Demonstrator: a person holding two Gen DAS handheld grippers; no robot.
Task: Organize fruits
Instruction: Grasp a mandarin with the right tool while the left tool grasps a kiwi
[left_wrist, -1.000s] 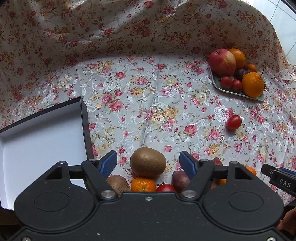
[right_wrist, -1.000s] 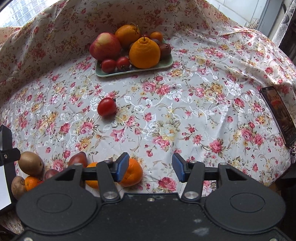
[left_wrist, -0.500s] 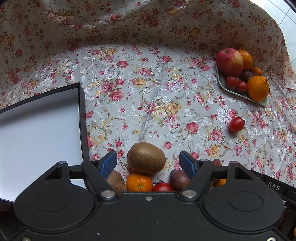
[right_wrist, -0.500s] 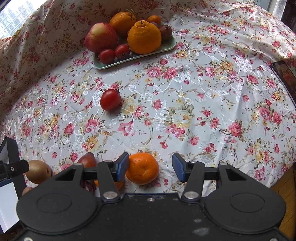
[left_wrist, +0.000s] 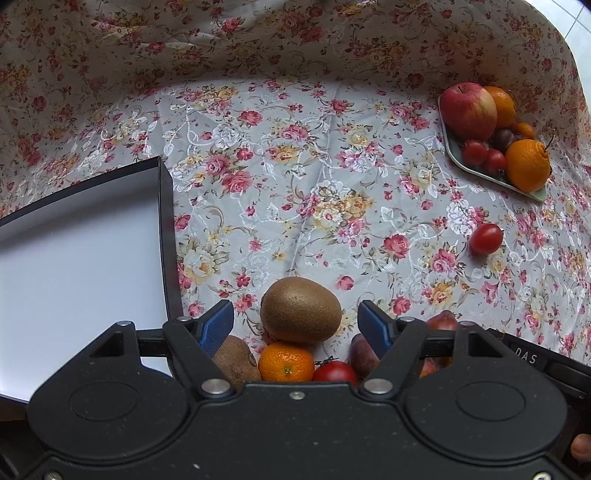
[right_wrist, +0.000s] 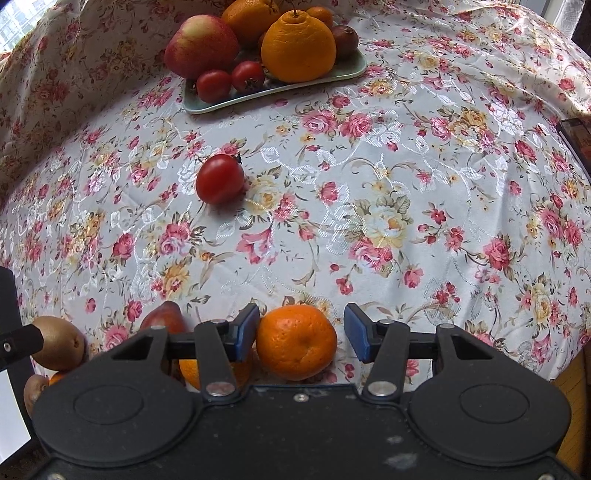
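Between spread right gripper (right_wrist: 300, 334) pads, mandarin (right_wrist: 295, 341) unpinched; could roll into neighbours on closing. Left gripper (left_wrist: 295, 323) spread wide over kiwi (left_wrist: 301, 309).

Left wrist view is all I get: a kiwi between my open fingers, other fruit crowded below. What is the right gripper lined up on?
Observer: The right gripper is open, with a mandarin sitting on the cloth between its fingers, not clamped.
Operator: Anything off to that side I should avoid?
Observer: A dark flat object, maybe a phone, lies at the right edge of the tablecloth, well away from the mandarin.
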